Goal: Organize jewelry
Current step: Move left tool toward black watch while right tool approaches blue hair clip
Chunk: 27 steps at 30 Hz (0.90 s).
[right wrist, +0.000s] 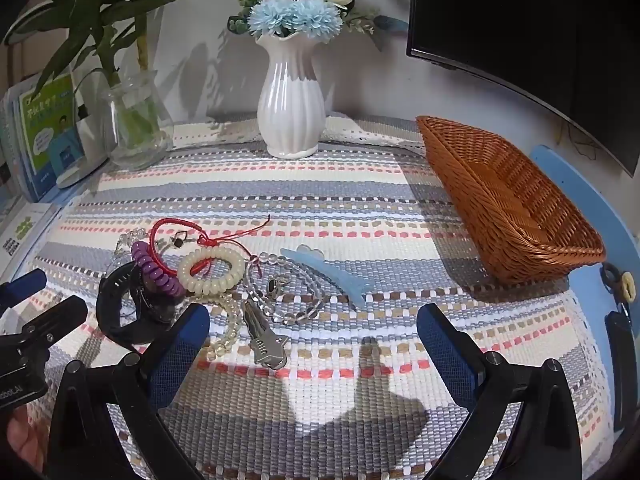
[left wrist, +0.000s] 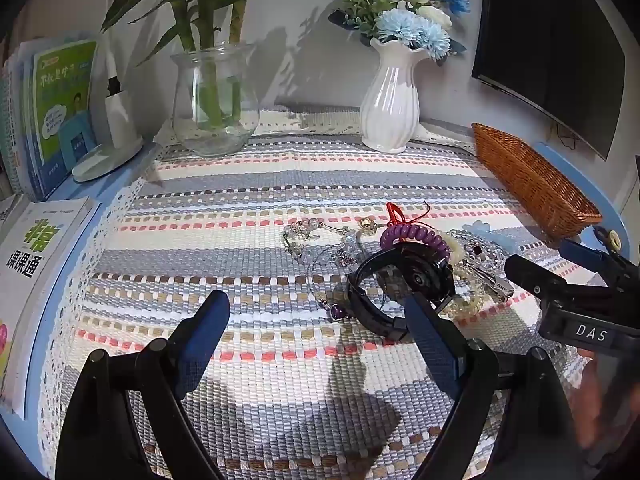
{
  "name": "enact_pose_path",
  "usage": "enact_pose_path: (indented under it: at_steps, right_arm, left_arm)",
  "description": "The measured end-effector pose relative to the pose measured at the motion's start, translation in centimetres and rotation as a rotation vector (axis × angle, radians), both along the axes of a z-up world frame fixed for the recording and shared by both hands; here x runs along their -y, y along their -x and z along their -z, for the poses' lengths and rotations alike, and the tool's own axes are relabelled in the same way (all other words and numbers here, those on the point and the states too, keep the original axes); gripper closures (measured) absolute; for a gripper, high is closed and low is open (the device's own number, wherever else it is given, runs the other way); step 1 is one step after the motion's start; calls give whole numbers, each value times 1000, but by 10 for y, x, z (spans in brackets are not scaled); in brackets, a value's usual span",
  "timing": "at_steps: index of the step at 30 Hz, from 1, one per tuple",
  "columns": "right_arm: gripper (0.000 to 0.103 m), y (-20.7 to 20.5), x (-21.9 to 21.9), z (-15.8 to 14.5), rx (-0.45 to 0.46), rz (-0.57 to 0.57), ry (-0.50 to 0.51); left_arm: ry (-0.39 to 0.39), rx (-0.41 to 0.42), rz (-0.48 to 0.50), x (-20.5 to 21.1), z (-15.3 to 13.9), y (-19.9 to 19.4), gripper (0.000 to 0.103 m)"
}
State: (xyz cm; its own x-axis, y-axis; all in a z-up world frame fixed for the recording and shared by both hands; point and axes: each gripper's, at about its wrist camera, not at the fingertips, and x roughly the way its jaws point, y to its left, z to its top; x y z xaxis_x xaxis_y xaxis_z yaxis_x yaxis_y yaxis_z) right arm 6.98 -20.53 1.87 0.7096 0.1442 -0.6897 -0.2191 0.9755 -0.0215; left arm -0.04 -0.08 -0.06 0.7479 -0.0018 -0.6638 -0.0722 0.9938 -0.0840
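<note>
jewelry pile: tangled heap (right wrist: pixel 208 280) on the striped cloth (right wrist: pixel 360 208), centre-left of the counter. Black watch (left wrist: pixel 400 292), purple coil band (right wrist: pixel 158 270), cream coil band (right wrist: pixel 211 270), red cord bracelet (right wrist: pixel 176 240), clear bead strands (right wrist: pixel 288 296), silver clip (right wrist: pixel 264 340), blue hair claw (right wrist: pixel 332 276).
target: wicker basket (right wrist: pixel 508 216), looks empty, well apart to the right.
step: looks like first pick, nothing held.
left gripper (left wrist: pixel 316 320): released, jaws wide, one finger tip just beside the watch strap.
right gripper (right wrist: pixel 316 336): released, jaws wide, silver clip between the fingers.
next move: close on one piece only, lift clear, carry right.
risk: bands and cords overlap, one lift may drag neighbours.
around: white vase (right wrist: pixel 290 100), glass vase (right wrist: pixel 136 128), books (left wrist: pixel 60 112), monitor (right wrist: pixel 540 40). None block the path to the basket.
</note>
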Motion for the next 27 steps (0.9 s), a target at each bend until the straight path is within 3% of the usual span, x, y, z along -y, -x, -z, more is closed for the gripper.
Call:
enact_pose_path:
  at_steps: [9,27]
  right_arm:
    - [0,1,4,21,3,1,0]
    - [0,1,4,21,2,1,0]
  left_arm:
    - [13,12,-6,1,3,2,12]
    - [7,-1,-10,2,2,0,12]
